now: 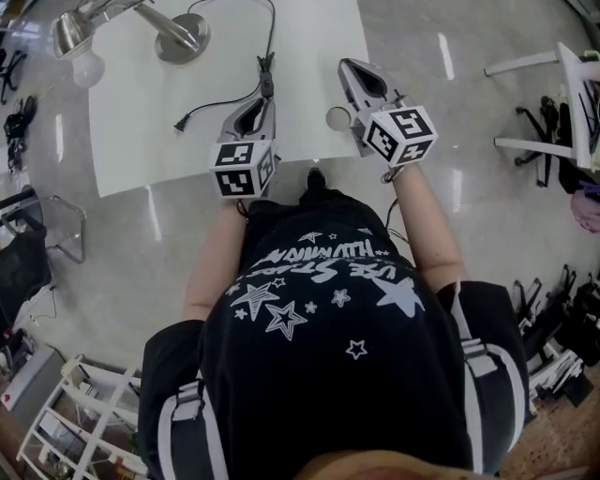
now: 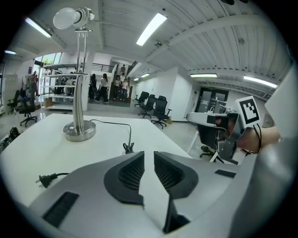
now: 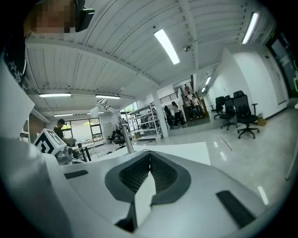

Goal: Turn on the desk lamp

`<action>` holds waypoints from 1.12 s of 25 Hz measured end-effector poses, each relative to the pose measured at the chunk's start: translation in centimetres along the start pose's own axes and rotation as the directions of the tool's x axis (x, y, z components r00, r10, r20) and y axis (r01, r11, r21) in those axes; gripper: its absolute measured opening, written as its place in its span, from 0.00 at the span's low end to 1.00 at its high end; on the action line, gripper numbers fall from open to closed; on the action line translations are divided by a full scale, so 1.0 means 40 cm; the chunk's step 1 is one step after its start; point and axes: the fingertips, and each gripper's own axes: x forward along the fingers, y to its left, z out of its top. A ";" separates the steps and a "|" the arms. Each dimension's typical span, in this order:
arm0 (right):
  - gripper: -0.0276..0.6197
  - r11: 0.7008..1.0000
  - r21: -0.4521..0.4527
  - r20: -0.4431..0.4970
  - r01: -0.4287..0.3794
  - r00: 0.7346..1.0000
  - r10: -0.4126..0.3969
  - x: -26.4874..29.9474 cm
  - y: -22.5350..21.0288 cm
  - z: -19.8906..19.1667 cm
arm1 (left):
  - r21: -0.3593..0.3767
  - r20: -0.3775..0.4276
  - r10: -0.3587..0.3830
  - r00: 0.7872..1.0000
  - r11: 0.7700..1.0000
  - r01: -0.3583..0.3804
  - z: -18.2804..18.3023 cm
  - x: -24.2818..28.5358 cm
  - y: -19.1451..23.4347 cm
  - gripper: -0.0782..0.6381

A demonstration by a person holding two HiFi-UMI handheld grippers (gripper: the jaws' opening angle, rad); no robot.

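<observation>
Left gripper [image 2: 149,154]: jaws stand a narrow slit apart with nothing between them. Right gripper [image 3: 150,155]: jaws closed tip to tip and empty, held off to the right and taking no part. The desk lamp [image 2: 81,79] stands upright at the far left of the white table [image 1: 309,28], its round base [image 2: 79,131] flat on the top and its bulb [image 2: 66,17] at the head of the stem, with no glow evident. A black cord [image 2: 111,123] runs from the base toward the near edge, carries a small dark piece that appears to be an inline switch [image 2: 128,148], and ends in a plug [image 2: 46,178] lying loose on the tabletop, prongs bare and in no socket. Judgement: the step in hand is the approach to the switch. To do it well, bring the left jaws squarely over the switch body rather than the cord. Close or press only on the button face, and keep the piece pinned against the table so it does not skid or drag the lamp. The loose plug suggests the lamp has no power, so the switch alone may not light it. Position: the switch lies just ahead of the left jaw tips, slightly left of their line and apart from them. The plug lies near on the left, and the lamp base stands well beyond, further left.
</observation>
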 end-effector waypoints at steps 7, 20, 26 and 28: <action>0.05 0.994 0.015 -0.058 -0.107 0.992 0.108 0.076 0.001 -0.029 | -0.016 -0.073 0.075 0.994 0.997 -0.076 -0.045 0.070 0.028 0.31; 0.05 0.956 -0.022 -0.211 -0.291 0.936 0.280 0.203 0.073 -0.127 | 0.010 -0.135 0.184 0.973 0.983 -0.185 -0.089 0.159 0.103 0.36; 0.05 0.925 -0.051 -0.275 -0.375 0.896 0.348 0.242 0.105 -0.155 | -0.015 -0.153 0.176 0.972 0.983 -0.180 -0.097 0.164 0.110 0.35; 0.05 0.903 -0.057 -0.304 -0.427 0.868 0.391 0.248 0.126 -0.167 | -0.022 -0.162 0.168 0.972 0.985 -0.174 -0.101 0.163 0.103 0.34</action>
